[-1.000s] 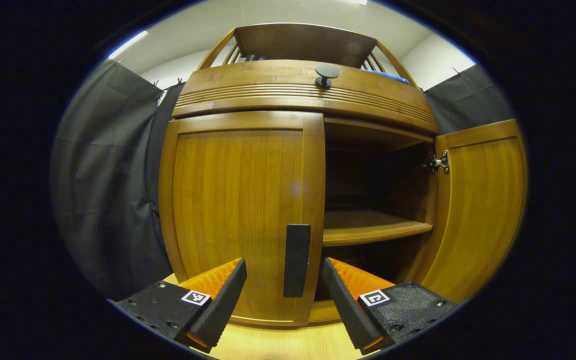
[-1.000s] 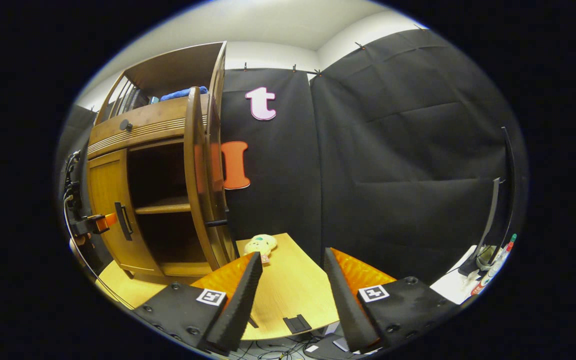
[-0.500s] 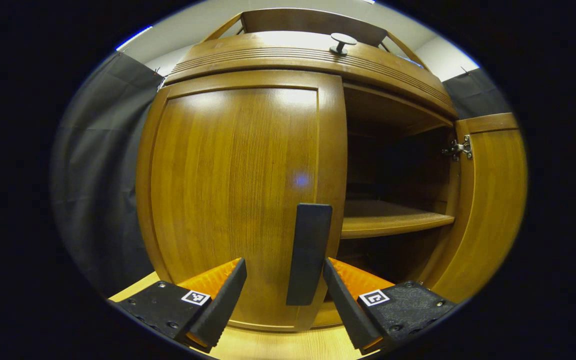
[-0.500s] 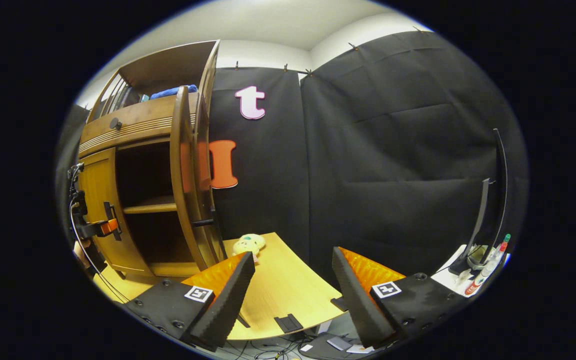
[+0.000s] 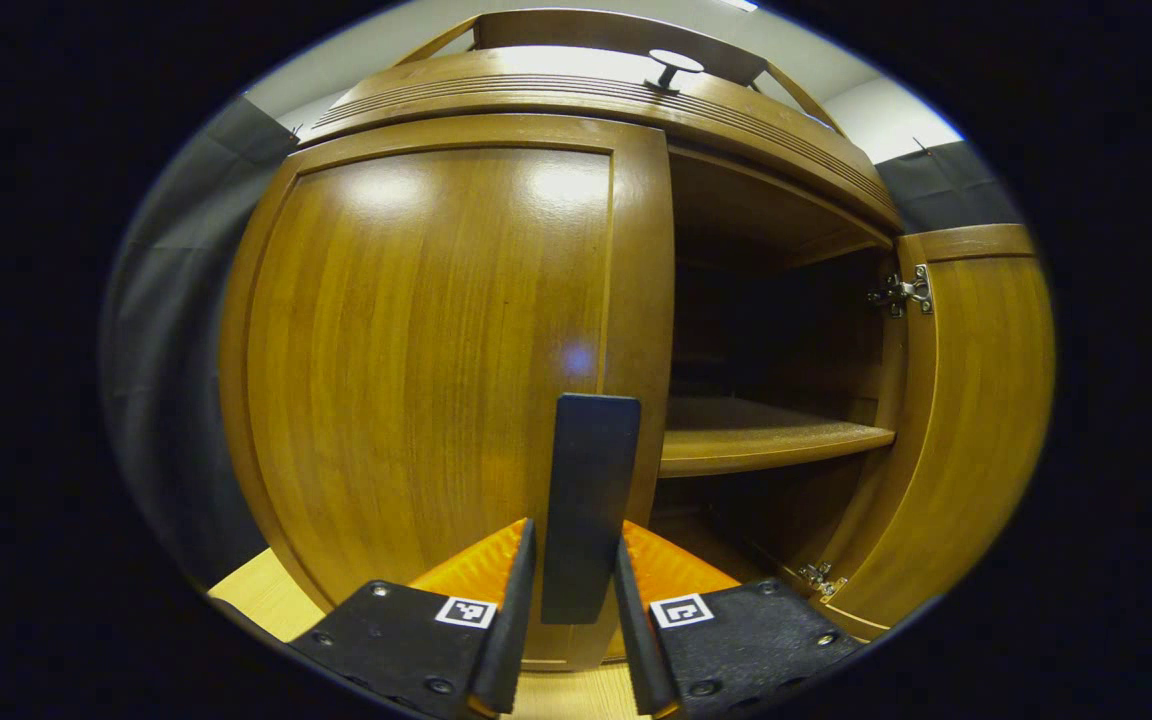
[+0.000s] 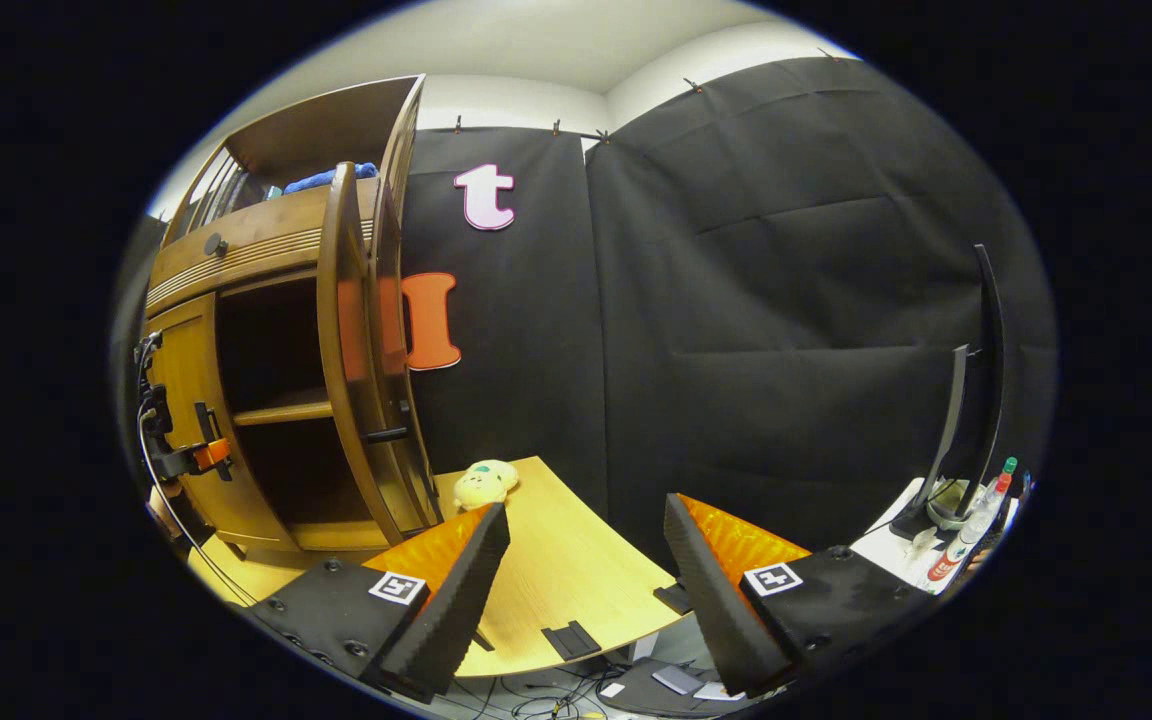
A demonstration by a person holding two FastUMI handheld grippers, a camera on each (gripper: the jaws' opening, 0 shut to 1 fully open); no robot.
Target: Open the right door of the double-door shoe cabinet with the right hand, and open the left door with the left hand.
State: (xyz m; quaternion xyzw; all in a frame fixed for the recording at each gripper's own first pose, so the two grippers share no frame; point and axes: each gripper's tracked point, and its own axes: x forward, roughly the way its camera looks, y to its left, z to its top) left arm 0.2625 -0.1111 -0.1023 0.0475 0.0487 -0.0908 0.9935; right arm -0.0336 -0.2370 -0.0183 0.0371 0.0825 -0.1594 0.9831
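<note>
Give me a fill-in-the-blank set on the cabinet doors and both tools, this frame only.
1. The right door of the cabinet stands ____.
2. The left door is still ____.
3. The left tool has its fingers on either side of the left door's dark ____.
4. The right tool holds ____ between its fingers.

Missing words: open; shut; handle; nothing

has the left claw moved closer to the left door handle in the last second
Yes. The left claw has moved forward: the handle, earlier ahead of it, now sits between its narrowed fingers, and the left door looks larger.
</note>
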